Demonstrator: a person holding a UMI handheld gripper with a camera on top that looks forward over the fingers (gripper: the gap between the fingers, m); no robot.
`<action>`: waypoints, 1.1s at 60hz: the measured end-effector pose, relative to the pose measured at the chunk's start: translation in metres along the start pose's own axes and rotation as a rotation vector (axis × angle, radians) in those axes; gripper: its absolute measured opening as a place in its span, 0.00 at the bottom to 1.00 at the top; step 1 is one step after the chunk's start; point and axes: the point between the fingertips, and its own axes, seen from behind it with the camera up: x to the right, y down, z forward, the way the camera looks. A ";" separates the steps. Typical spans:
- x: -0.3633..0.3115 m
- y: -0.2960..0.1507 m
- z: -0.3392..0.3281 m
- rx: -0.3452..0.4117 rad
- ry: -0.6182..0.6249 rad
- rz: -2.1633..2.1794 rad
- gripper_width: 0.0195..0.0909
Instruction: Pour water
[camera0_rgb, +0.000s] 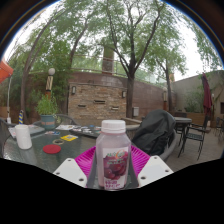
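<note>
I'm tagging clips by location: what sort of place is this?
Most likely a backyard patio: tall trees overhead, a brick outdoor fireplace behind, and a patio table. The tongs are shut on a bottle.

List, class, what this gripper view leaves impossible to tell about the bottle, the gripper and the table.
- Bottle: its base is cut off in the gripper view, below the gripper; the label print is too small to read.
- Water level: not discernible through the bottle.
- White cup on the table: its contents are hidden by its wall.
- Small flat items on the table: too small to identify.
</note>
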 end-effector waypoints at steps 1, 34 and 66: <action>0.001 0.000 -0.001 0.000 0.003 -0.006 0.45; -0.240 -0.146 0.034 0.226 0.000 -1.231 0.31; -0.355 -0.110 0.060 0.537 -0.133 -2.357 0.31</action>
